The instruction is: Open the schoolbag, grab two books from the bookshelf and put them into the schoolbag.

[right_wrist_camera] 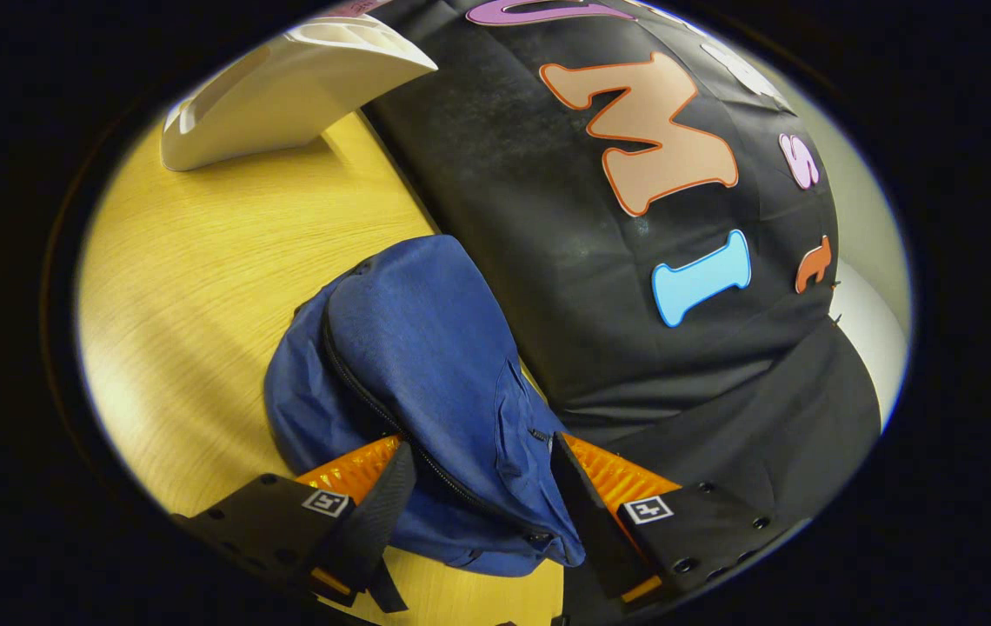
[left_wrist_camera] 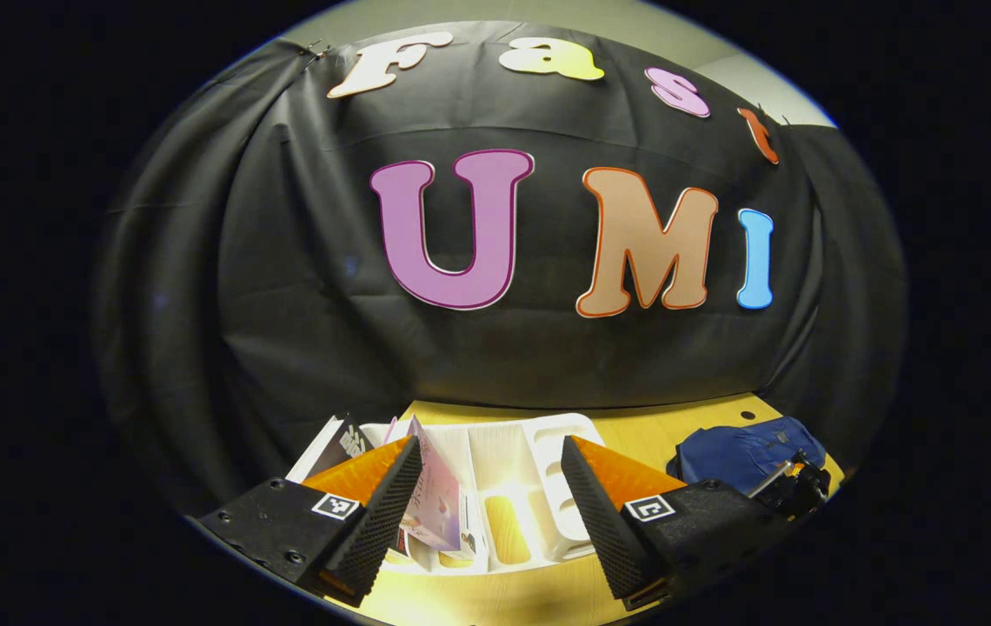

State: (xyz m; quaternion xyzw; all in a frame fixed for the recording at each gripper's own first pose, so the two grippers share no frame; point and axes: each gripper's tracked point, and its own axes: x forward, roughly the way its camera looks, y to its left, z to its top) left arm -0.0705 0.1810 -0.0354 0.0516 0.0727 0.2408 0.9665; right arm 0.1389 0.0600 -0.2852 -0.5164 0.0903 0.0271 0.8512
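Note:
A dark blue schoolbag (right_wrist_camera: 422, 365) lies on the wooden table against the booth's wall, its main zipper (right_wrist_camera: 374, 409) closed along the side. My right gripper (right_wrist_camera: 480, 487) is open, its fingers on either side of the bag's near end. In the left gripper view the white bookshelf (left_wrist_camera: 504, 469) holds a few books (left_wrist_camera: 435, 491), with a black-and-white one (left_wrist_camera: 335, 448) leaning at its left. My left gripper (left_wrist_camera: 491, 500) hangs open just in front of the shelf, nothing between its fingers. The schoolbag (left_wrist_camera: 743, 452) sits to its right, with the other gripper (left_wrist_camera: 795, 482) beside it.
The wooden table (right_wrist_camera: 200, 261) stretches left of the bag toward the white bookshelf (right_wrist_camera: 287, 87). The black cloth wall stands right behind the bag and the shelf. The table's near edge (left_wrist_camera: 495, 600) runs just below my left gripper.

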